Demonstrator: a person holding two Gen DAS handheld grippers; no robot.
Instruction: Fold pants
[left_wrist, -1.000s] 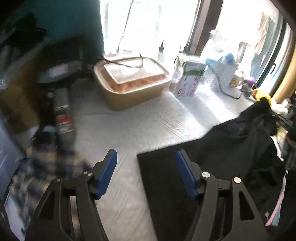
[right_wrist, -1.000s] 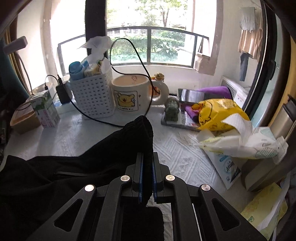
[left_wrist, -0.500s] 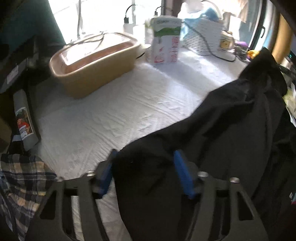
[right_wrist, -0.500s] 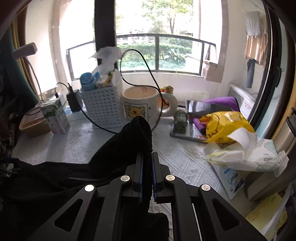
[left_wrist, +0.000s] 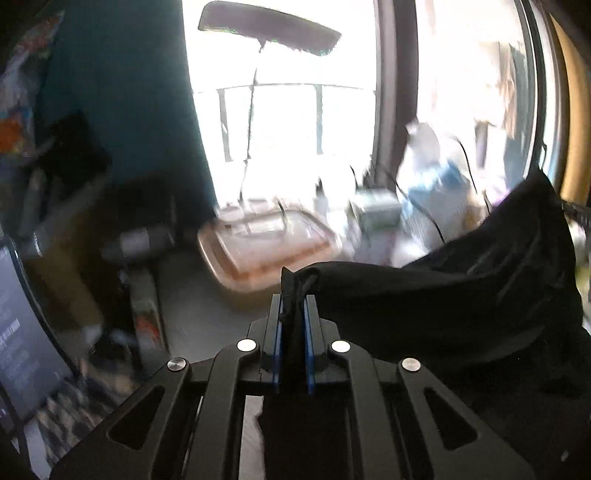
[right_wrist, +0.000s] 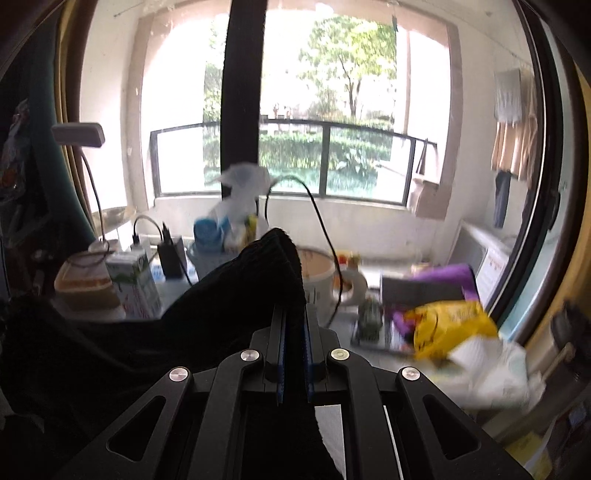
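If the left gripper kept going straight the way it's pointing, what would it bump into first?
Probably the tan tub, straight beyond the left gripper, whose jaws are closing on the black pants. Blur leaves depth unclear.

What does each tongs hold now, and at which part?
Both hold the black fabric pants: left tongs closing on an edge fold, right tongs on a ribbed edge.

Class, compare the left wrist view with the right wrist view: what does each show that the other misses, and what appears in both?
Left wrist only: the left gripper, closing on the black pants, and a dark screen. Right wrist only: the right gripper shut on the pants, a yellow bag, a mug. Both: the pants, the tan lidded tub, the balcony railing.
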